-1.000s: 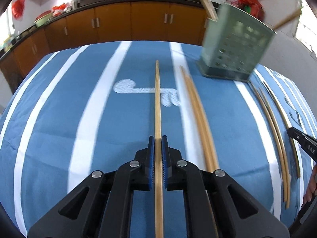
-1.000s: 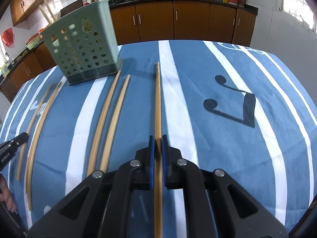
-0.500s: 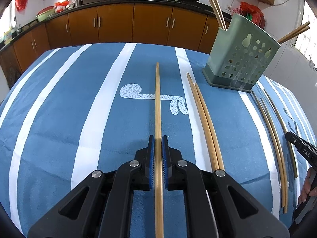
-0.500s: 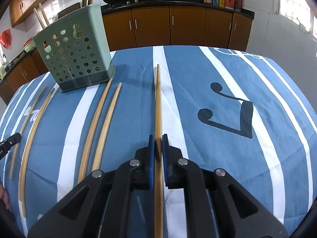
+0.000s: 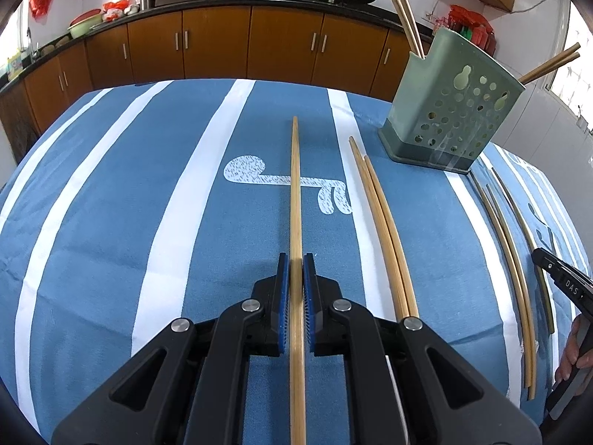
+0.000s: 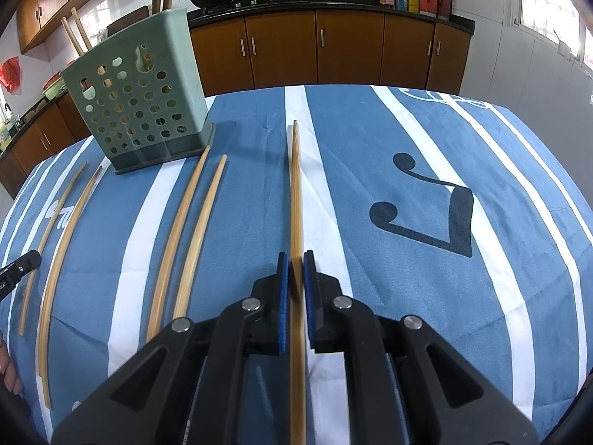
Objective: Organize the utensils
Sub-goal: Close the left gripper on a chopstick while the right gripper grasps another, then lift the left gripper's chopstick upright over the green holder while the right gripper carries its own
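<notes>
My left gripper (image 5: 295,259) is shut on a bamboo chopstick (image 5: 295,193) that runs straight ahead over the blue striped tablecloth (image 5: 122,222). My right gripper (image 6: 295,259) is likewise shut on a second chopstick (image 6: 295,193). A green perforated utensil holder (image 5: 452,111) stands upright at the far right in the left wrist view and, as the holder (image 6: 137,104), at the far left in the right wrist view. Chopsticks (image 5: 400,7) stick out of its top. Between the grippers a pair of chopsticks (image 5: 383,230) lies on the cloth.
Several more thin sticks (image 5: 507,244) lie on the cloth nearer the right gripper's fingertip (image 5: 556,274), with a person's fingers (image 5: 570,359) below it. Brown kitchen cabinets (image 6: 333,48) line the wall beyond the table, with woks on the counter.
Both grippers keep their chopsticks clamped. The holder was blurred in the left wrist view a second ago and is sharp now. It sits slightly lower in both views.
</notes>
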Demonstrator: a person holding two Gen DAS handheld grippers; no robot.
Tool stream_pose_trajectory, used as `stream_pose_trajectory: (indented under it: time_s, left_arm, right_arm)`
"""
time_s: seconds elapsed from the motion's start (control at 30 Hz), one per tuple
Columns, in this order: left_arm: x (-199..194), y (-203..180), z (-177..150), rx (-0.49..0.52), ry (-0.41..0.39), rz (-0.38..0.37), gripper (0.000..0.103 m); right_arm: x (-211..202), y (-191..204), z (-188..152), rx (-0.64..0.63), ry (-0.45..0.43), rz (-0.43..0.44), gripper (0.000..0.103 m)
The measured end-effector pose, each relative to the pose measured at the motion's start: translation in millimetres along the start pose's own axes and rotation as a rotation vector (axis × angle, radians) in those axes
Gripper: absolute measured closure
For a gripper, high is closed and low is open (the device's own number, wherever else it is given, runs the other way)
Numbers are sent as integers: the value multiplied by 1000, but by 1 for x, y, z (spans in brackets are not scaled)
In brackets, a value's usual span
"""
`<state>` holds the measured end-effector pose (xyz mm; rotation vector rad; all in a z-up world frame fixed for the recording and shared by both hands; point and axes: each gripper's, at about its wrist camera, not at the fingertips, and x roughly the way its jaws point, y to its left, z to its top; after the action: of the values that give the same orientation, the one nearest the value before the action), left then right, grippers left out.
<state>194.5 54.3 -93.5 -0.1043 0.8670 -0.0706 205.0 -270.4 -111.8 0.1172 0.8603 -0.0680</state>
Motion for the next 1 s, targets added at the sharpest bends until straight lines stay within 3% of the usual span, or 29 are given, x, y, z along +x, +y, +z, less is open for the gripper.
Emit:
stream_pose_trajectory:
  time_s: [0.73,0.9,1.0]
  left_arm:
    - [-2,-1,-2,11,2,1,94]
    - [-11,-8,-15,68,7,-2,83]
    - [-15,-11,-20,84,9,0,83]
  right_arm:
    - [-4,3,-4,-8,2,20,86]
    - [-15,2,-17,-22,6,32,86]
    - [-18,-2,-21,-9,6,36,89]
